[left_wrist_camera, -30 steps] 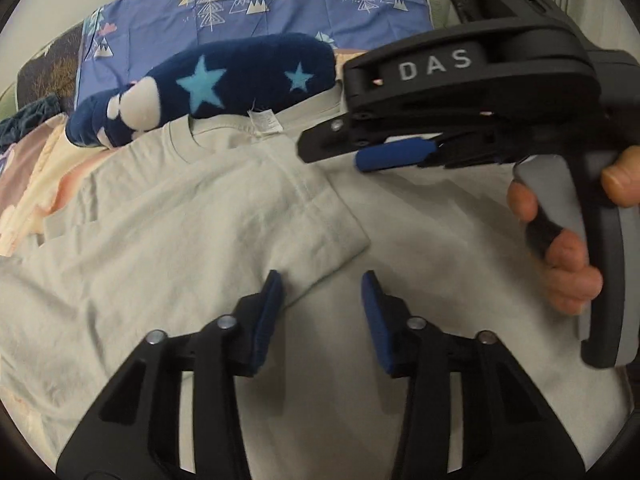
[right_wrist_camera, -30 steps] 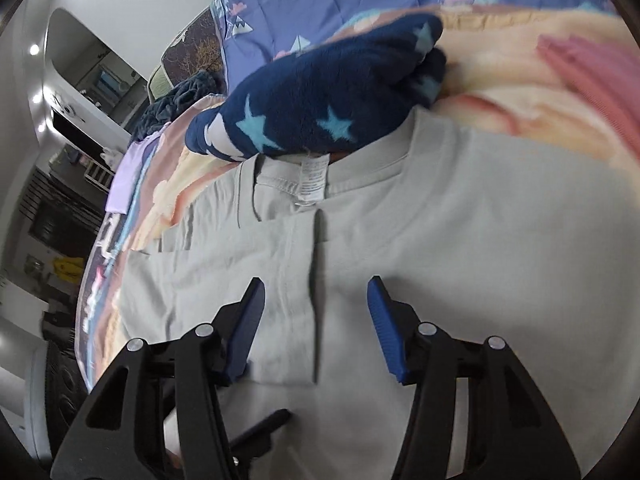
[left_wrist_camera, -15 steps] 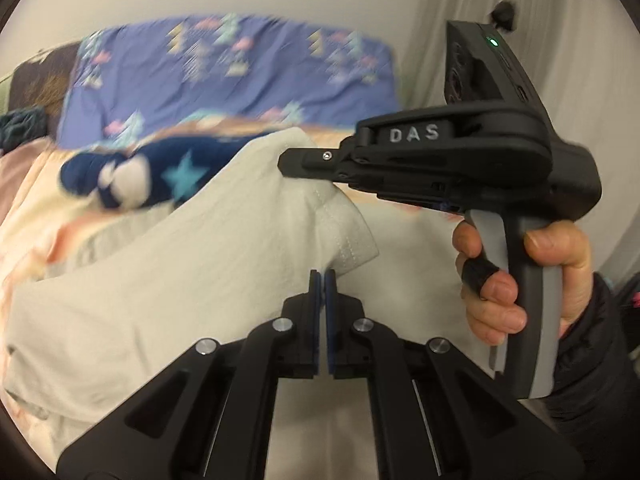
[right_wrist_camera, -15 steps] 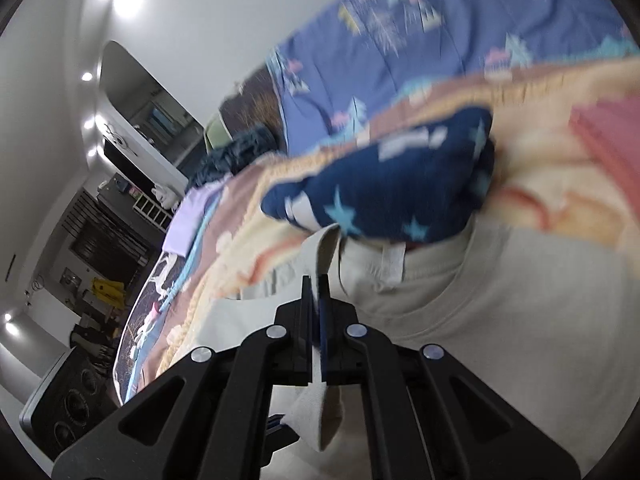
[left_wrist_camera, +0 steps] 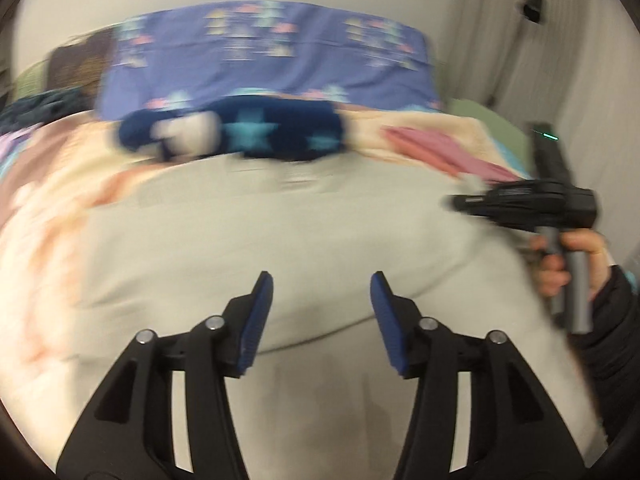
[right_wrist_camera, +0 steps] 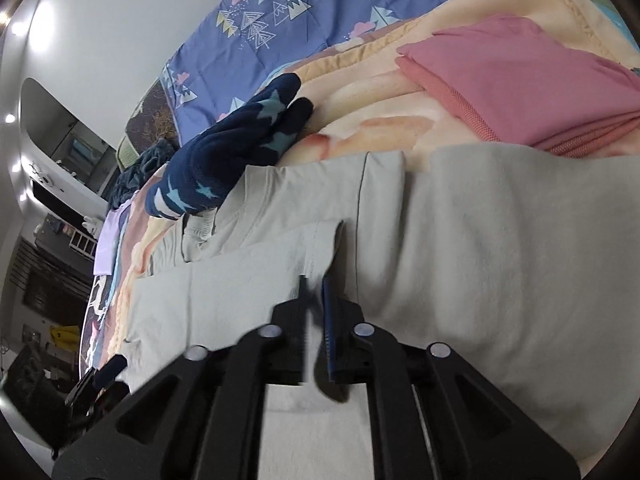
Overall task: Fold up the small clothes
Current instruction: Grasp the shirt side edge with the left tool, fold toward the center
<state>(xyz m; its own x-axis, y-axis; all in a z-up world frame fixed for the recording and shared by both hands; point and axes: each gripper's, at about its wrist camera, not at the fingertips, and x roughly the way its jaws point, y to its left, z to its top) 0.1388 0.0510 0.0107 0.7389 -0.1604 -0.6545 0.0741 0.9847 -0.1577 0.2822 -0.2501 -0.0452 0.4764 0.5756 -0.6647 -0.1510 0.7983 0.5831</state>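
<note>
A pale grey T-shirt [left_wrist_camera: 256, 240] lies on the bed, collar toward the pillow, with one side folded over the body; it also shows in the right wrist view [right_wrist_camera: 500, 240]. My left gripper [left_wrist_camera: 322, 300] is open and empty just above the shirt's lower part. My right gripper [right_wrist_camera: 314, 300] has its jaws nearly together with a narrow gap, and the folded sleeve edge [right_wrist_camera: 316, 240] lies just ahead of the tips. It also shows in the left wrist view [left_wrist_camera: 460, 202], at the shirt's right edge. That view is blurred.
A navy star-patterned fleece [right_wrist_camera: 224, 152] lies beyond the collar. A folded pink garment [right_wrist_camera: 520, 84] sits to the far right on the peach blanket [right_wrist_camera: 380, 108]. A blue patterned pillow [left_wrist_camera: 264, 56] stands at the back. The bed's edge and room are at left.
Both grippers carried the shirt's side across and down onto the body. My left gripper went from shut to open and let go. My right gripper moved right and its jaws started to part.
</note>
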